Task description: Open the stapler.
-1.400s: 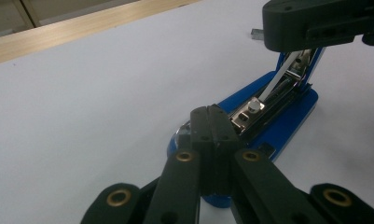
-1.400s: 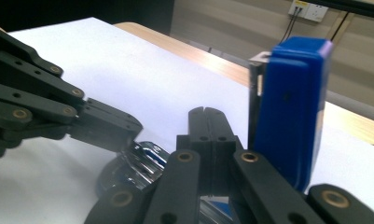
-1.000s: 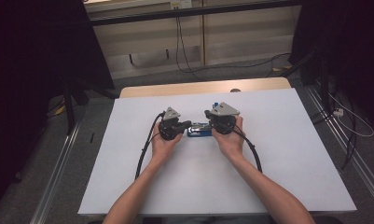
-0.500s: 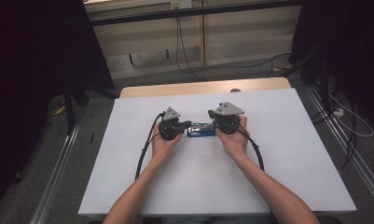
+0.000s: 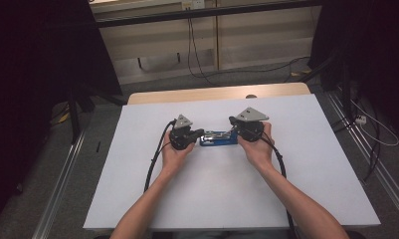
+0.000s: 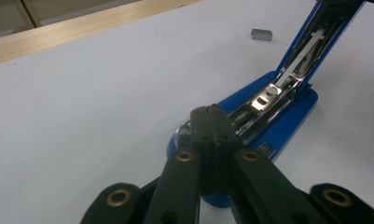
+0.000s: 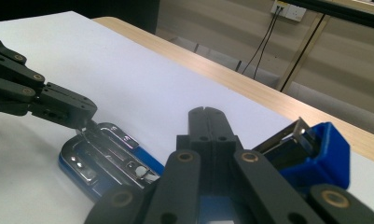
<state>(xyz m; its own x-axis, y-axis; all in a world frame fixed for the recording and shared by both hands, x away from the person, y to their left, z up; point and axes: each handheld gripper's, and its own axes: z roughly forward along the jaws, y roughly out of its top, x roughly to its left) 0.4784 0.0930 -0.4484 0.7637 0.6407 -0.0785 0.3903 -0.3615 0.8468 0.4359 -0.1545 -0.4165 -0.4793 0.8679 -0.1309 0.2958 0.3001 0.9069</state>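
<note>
In the high view, a person is sitting at a table (image 5: 137, 199) covered in white, forearms coming in from the bottom edge, and is holding the left gripper (image 5: 196, 133) and the right gripper (image 5: 232, 121) toward each other across a blue stapler (image 5: 218, 138) that is lying near the middle of the white surface, its length running between the two tools. Each gripper is meeting one end of the stapler, and a black cable is trailing back from each along the forearm. In the left gripper view, the left gripper (image 6: 212, 122) is showing its two black jaws pressed together with no gap, their tips resting down on the front end of the stapler's (image 6: 287, 126) blue base beside the shiny metal channel; the blue upper arm is standing swung open, rising toward the top right, and a small grey metal block (image 6: 261, 34) is lying on the white well apart from it. In the right gripper view, the right gripper (image 7: 207, 122) is likewise keeping its jaws closed tight against each other, sitting just beside the raised blue arm of the stapler (image 7: 315, 149), while the left gripper (image 7: 84, 122) is coming in from the left edge, its tip touching the far end of the open metal tray.
</note>
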